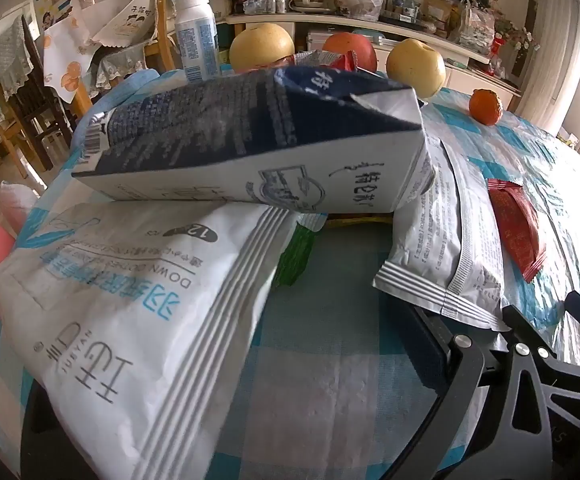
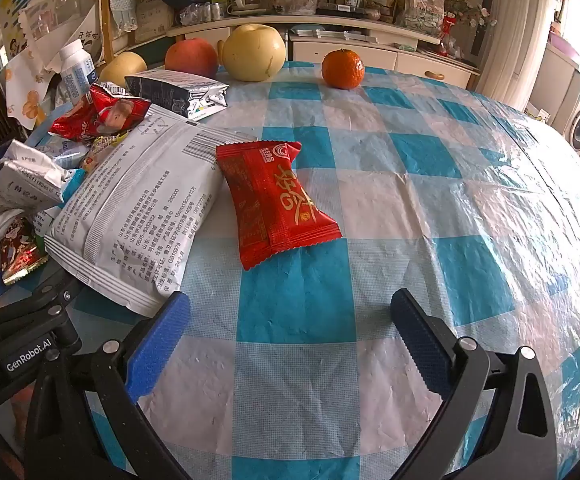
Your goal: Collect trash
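On the blue-and-white checked tablecloth (image 2: 370, 208) a flat red foil snack packet (image 2: 278, 204) is seen, lying ahead of the right gripper (image 2: 290, 332), whose blue-padded jaws are held wide with nothing between them. The packet's left edge is laid over a large white printed pouch (image 2: 138, 208). The left gripper (image 1: 226, 364) is also spread wide; its left finger is probably hidden under another white pouch with blue lettering (image 1: 122, 312), upon which a dark blue and white carton (image 1: 258, 140) is rested. A small orange mandarin (image 2: 343, 68) is placed farther back.
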`<state>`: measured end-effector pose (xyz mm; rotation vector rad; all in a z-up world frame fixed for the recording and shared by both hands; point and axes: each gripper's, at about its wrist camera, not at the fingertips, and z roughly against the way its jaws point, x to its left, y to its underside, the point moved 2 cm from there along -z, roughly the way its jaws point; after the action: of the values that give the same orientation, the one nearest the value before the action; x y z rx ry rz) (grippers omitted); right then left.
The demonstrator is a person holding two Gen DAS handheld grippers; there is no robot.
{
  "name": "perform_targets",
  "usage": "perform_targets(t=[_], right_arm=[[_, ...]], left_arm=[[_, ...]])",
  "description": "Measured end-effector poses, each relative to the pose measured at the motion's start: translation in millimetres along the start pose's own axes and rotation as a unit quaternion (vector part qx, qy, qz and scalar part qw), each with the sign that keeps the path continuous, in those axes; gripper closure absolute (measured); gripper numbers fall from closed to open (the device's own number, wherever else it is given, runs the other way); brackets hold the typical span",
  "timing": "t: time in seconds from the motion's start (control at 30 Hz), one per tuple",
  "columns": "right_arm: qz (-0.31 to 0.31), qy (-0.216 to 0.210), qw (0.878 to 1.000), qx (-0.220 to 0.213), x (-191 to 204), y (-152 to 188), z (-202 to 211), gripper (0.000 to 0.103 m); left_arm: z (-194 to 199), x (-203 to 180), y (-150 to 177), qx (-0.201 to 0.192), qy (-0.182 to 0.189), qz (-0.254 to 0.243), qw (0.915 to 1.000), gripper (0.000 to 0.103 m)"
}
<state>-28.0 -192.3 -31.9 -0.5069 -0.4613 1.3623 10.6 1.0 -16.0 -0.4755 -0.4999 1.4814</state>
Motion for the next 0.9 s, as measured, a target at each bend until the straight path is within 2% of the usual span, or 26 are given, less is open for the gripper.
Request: perform_targets(t=[0.1,0.33,0.5,0.63,0.77,0.9], right_arm=[[0.000,0.001,1.000,0.000,0.0,0.0,0.2,0.004],[0.004,-0.002,1.000,0.011,-0.3,2.9,1.5,0.004],[0.017,0.011,1.000,0.010,0.5,9.9,11.0,0.004],[0.023,0.027,0.998,-0.059,-2.6,13.8,57.1,0.004],[0.030,0.040,0.987,-0.152,-2.2,14.5,123.7,0.004],[0.029,0.032,0.978,-0.205,3.4,12.0,177.5,0.004]], left_arm=[[3.6,0.5,2.8,-0.010,0.002,-0.004,0.9999,0.004],[19.2,7.6,15.3,-0.003,0.003,-0.011,0.9999,0.004],[45.2,4.8,23.4,-0.033,0.014,-0.032,0.9988,0.004],[78.7,4.7,29.0,-0.064,0.018,-0.053,0.9964,0.004],[120.4,13.3,31.7,-0.102,0.023,-0.061,0.9927,0.004],[162.3,24.9,30.9,-0.138,0.037,-0.051,0.9884,0.004]])
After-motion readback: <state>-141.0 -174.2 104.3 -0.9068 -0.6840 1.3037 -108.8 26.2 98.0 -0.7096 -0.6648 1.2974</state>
